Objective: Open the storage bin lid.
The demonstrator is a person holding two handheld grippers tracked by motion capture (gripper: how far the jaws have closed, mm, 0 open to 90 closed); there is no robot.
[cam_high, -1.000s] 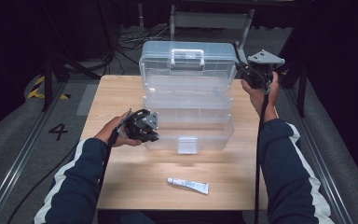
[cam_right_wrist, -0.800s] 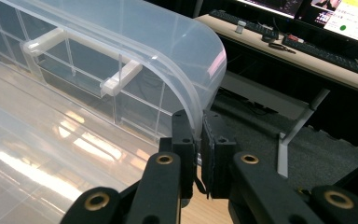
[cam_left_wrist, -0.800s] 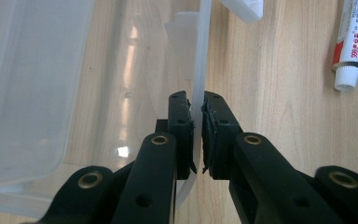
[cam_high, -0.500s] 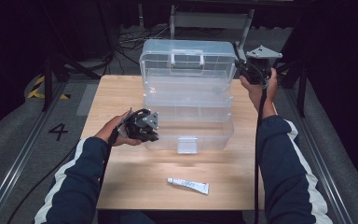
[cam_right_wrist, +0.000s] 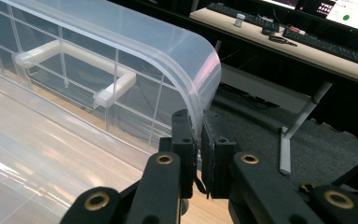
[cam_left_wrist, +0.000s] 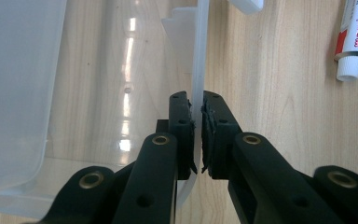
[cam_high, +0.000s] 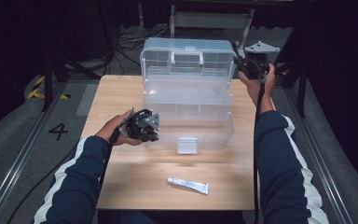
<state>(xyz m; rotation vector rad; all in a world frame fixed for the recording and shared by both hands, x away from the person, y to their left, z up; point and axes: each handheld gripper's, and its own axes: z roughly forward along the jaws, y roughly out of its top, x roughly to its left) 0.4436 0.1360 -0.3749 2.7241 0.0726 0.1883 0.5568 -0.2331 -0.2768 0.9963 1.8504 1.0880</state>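
Standing open in the middle of the bench (cam_high: 121,93), the clear plastic box (cam_high: 189,121) has its lid (cam_high: 186,58) raised upright at the far side, white handle facing near. The left hand-held gripper (cam_high: 150,127) is clamped shut on the box's near left wall, the thin edge pinched between its pads (cam_left_wrist: 182,126). The right hand-held gripper (cam_high: 242,67) is closed on the lid's far right corner, its fingers (cam_right_wrist: 185,140) squeezing the curved rim. A small white tube (cam_high: 189,185) lies on the bench near the front edge, well apart from the box.
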